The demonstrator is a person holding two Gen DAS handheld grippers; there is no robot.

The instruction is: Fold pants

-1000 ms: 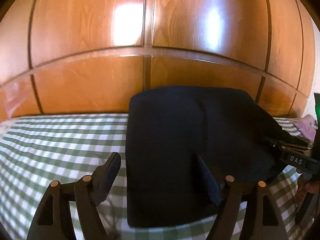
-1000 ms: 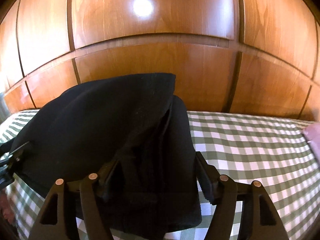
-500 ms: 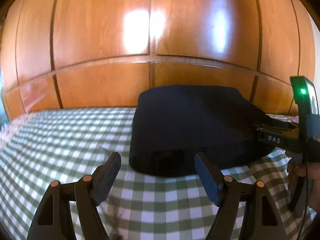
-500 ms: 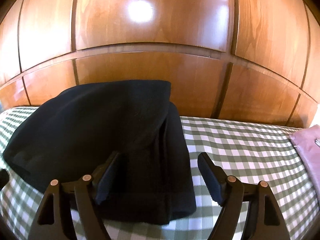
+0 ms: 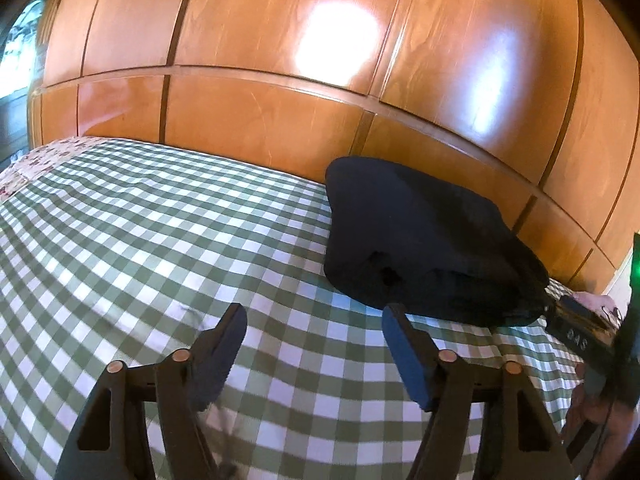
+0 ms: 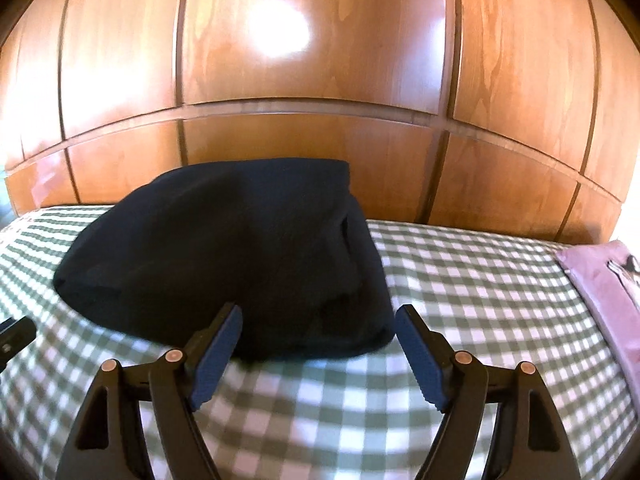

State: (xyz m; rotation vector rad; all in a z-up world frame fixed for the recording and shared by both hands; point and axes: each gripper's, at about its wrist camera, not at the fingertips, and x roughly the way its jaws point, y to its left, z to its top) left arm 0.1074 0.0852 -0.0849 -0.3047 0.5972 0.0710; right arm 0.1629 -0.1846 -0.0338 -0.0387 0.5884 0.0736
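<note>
The black pants lie folded in a compact bundle on the green-and-white checked bedspread, close to the wooden wall. In the right wrist view the pants sit just beyond the fingertips. My left gripper is open and empty, above the bedspread to the near left of the bundle. My right gripper is open and empty, just short of the bundle's near edge. Part of the right gripper's body shows at the right edge of the left wrist view.
A wall of orange wooden panels stands right behind the bed. A pink cloth lies at the right side of the bed. A patterned cloth lies at the far left. A window shows at the upper left.
Both grippers have pulled back from the pants, which now lie free on the bed. The left view has swung left and shows more bedspread.
</note>
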